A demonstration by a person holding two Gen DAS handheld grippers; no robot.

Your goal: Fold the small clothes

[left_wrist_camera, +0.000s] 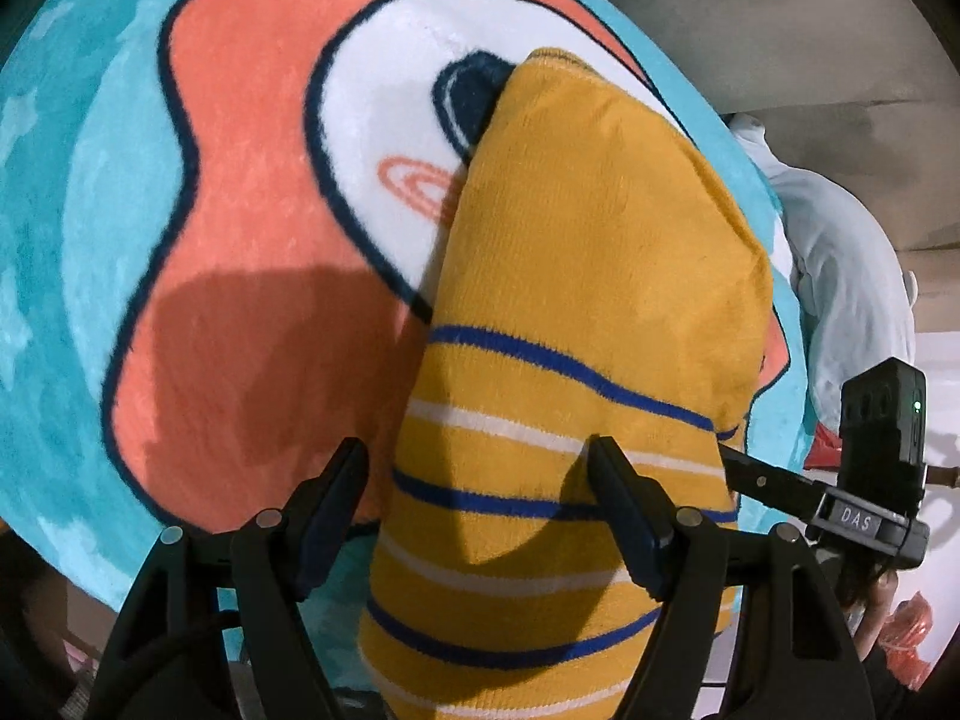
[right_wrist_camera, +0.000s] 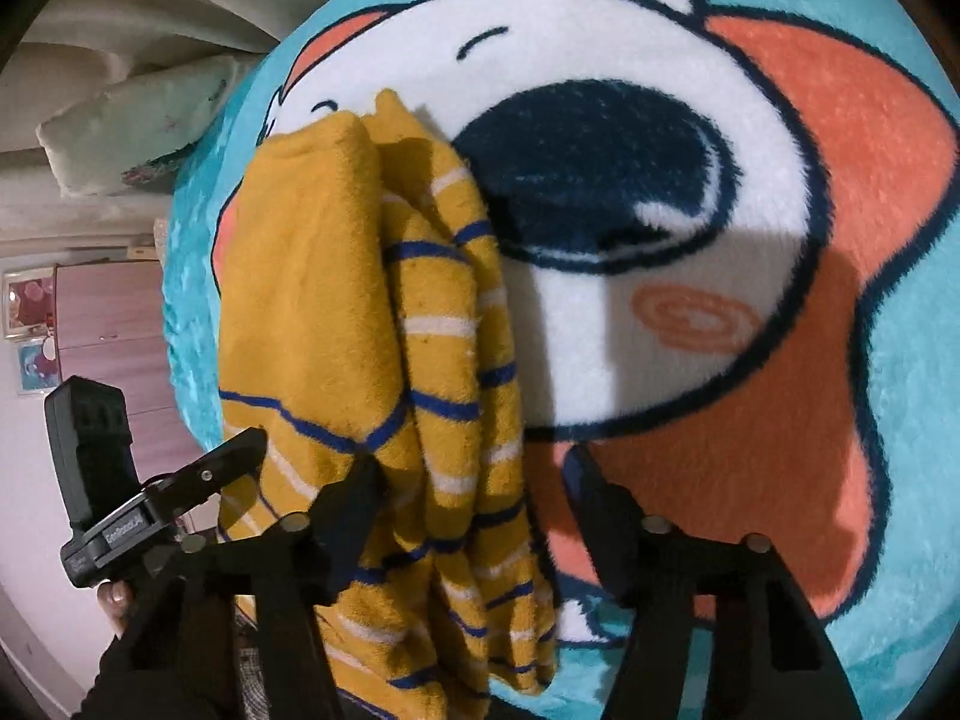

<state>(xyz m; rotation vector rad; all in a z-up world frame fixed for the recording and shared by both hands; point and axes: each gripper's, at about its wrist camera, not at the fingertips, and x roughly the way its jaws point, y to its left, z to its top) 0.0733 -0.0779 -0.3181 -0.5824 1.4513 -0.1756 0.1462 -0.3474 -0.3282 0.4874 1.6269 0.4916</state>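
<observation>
A mustard-yellow knit garment [left_wrist_camera: 576, 300] with blue and white stripes lies folded on a cartoon-print fleece blanket [left_wrist_camera: 252, 192]. My left gripper [left_wrist_camera: 480, 468] is open; its jaws stand wide apart over the garment's striped lower part, the right finger [left_wrist_camera: 624, 516] resting on the cloth. In the right wrist view the same garment [right_wrist_camera: 336, 276] lies bunched in several folds. My right gripper [right_wrist_camera: 474, 474] is open, its jaws astride the striped folds, with the left finger [right_wrist_camera: 354, 510] against the cloth. Each gripper shows at the edge of the other's view.
The blanket [right_wrist_camera: 780, 240] is teal with an orange, white and navy cartoon face. A pale green cloth [left_wrist_camera: 852, 276] lies beyond the blanket's edge; it also shows in the right wrist view [right_wrist_camera: 150, 120]. A wooden cabinet [right_wrist_camera: 108, 324] stands at the far left.
</observation>
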